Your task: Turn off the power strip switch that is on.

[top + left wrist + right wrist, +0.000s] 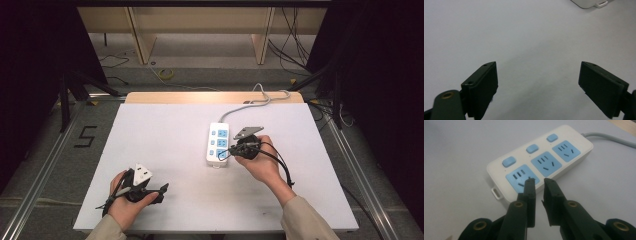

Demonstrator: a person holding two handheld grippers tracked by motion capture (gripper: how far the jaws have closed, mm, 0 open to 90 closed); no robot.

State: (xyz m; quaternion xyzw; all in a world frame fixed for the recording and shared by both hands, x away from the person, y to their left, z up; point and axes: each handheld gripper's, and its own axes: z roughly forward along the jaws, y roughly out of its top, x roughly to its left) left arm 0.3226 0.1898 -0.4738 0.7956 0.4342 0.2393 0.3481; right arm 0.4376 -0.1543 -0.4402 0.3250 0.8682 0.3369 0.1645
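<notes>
The white power strip lies right of the table's centre, its long axis running from 12 to 6 o'clock, with three blue sockets, three blue switches and a grey cord leaving its far end toward 1 o'clock. In the right gripper view the strip sits just beyond the jaw tips, its nearest socket at 11 o'clock from them. The right gripper hangs at the strip's near right edge; its jaws stand a narrow gap apart with nothing between them, probably set to work that nearest socket or its switch. The left gripper rests well apart at 8 o'clock from the strip, jaws spread wide over bare table, seemingly parked out of the way. Nothing lies between strip and right gripper; only the cord trails off the far edge.
</notes>
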